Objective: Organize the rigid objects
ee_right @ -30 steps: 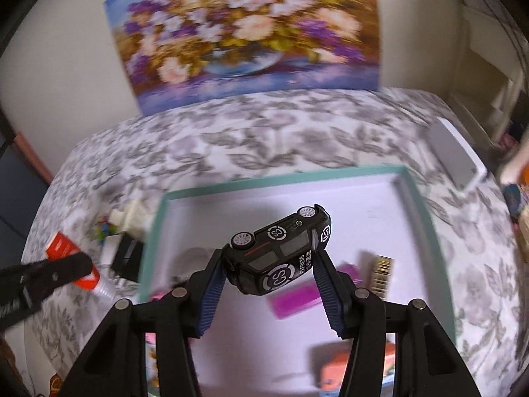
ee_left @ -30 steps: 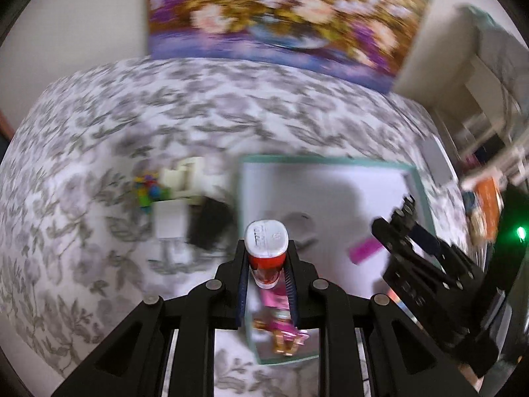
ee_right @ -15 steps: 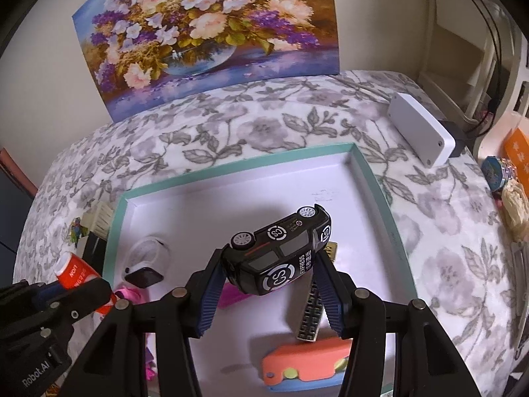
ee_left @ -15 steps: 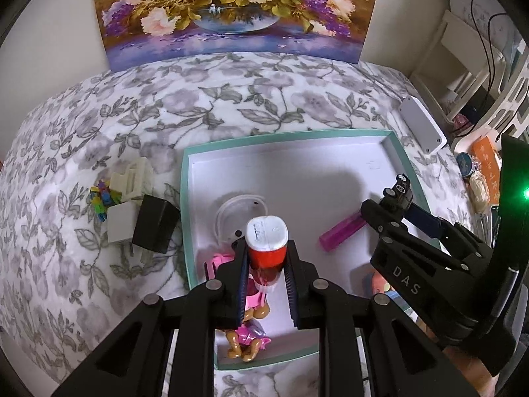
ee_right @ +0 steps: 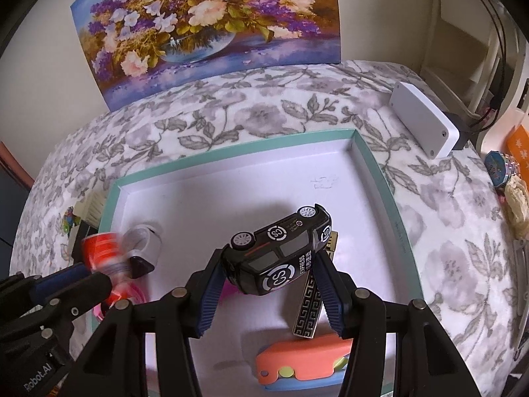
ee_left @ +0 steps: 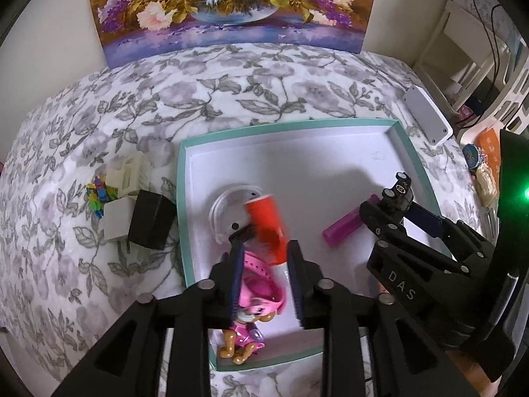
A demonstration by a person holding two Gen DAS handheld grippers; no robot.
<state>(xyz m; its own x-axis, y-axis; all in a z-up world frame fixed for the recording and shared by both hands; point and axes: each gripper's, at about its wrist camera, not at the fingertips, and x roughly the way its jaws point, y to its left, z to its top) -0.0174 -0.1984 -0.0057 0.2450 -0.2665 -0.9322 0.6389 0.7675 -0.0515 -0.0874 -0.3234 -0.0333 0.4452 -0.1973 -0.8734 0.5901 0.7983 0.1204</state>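
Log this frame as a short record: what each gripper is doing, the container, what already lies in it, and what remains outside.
left gripper: jaws just opened, red-capped tube blurred, tipping out between them
right gripper: shut on black toy car, above tray
container: teal-rimmed tray on floral cloth
in tray: pink doll, magenta stick, orange block
outside: black adapter, colourful bricks

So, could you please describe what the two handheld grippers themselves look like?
Both grippers, left and right, are matte black plastic linkages with round silver pivot pins and ribbed dark-blue pads on the fingers. White lettering marks their sides, and a green light glows beside the right one.
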